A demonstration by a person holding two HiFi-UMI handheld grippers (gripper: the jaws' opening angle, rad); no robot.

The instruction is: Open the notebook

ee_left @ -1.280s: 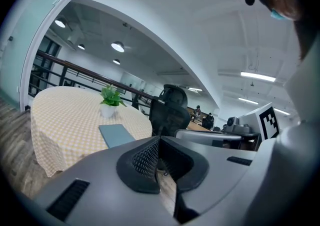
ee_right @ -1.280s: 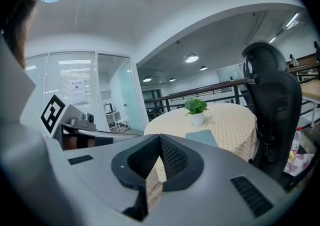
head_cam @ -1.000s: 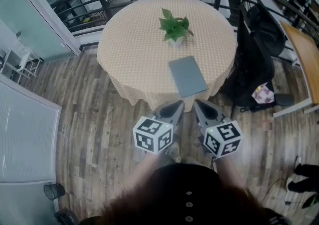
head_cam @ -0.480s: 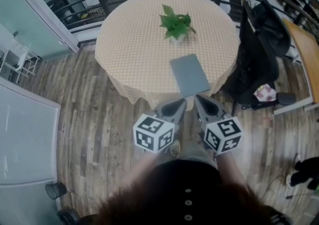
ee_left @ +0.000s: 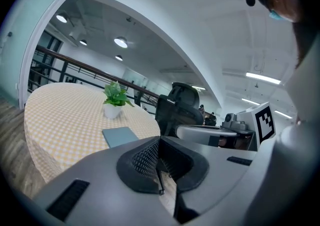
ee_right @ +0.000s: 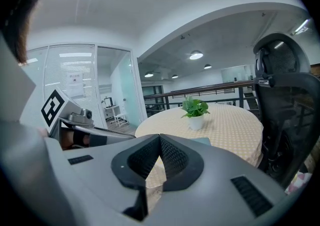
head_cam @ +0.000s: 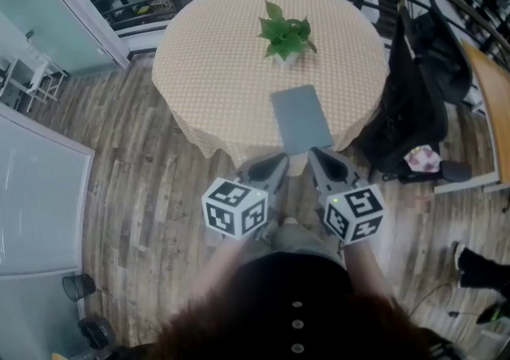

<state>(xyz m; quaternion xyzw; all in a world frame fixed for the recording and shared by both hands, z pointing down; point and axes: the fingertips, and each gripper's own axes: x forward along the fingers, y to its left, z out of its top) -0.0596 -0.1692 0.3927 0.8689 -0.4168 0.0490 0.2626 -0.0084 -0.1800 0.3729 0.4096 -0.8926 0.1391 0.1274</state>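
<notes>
One closed grey-blue notebook (head_cam: 301, 118) lies at the lower right edge of the single round table (head_cam: 215, 72), just below centre frame in the head view. One potted plant (head_cam: 287, 36) stands above it. The two grippers sit side by side at lower centre, short of the table. The left gripper (head_cam: 269, 169) and the right gripper (head_cam: 325, 166) both have their jaws together, with nothing between them. One black office chair (head_cam: 422, 88) stands at the right.

Your desk (head_cam: 215, 72) wears a pale tan cloth with a fine light check, the notebook (head_cam: 301, 118) is plain grey-blue, and the plant (head_cam: 285, 34) has bright green leaves in a white pot. Your left claw (head_cam: 279, 161) and right claw (head_cam: 315, 155) are grey with black textured pads (ee_right: 173, 157), each carrying a white cube (head_cam: 233, 209) printed with black square markers. The floor (head_cam: 151, 191) is streaky grey-brown planks.
</notes>
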